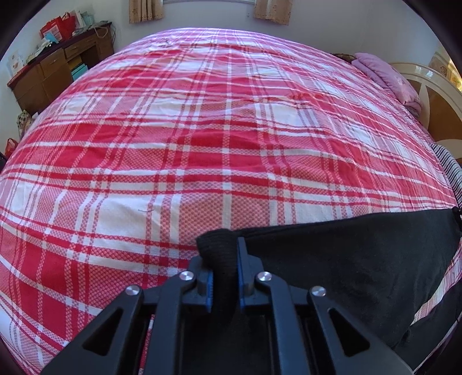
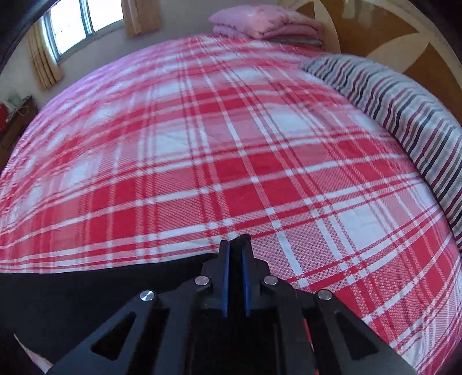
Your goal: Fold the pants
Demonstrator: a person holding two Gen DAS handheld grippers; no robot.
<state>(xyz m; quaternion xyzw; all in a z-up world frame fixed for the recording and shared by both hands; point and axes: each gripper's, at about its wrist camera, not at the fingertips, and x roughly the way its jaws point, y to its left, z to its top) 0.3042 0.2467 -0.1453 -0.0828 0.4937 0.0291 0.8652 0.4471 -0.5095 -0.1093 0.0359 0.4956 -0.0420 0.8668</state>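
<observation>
The black pants [image 1: 361, 265] stretch from my left gripper toward the right, held over a bed with a red and white plaid cover [image 1: 216, 129]. My left gripper [image 1: 223, 251] is shut on a ribbed black end of the pants that bunches between its blue pads. In the right wrist view the pants [image 2: 86, 288] spread to the left. My right gripper [image 2: 235, 253] is shut on a thin edge of them, over the plaid cover [image 2: 202, 144].
A folded pink quilt [image 1: 387, 78] lies at the head of the bed, also in the right wrist view [image 2: 265, 20]. A striped pillow [image 2: 404, 115] lies along the right side. A wooden headboard [image 2: 389, 37] stands behind. A cluttered wooden desk [image 1: 57, 66] stands far left.
</observation>
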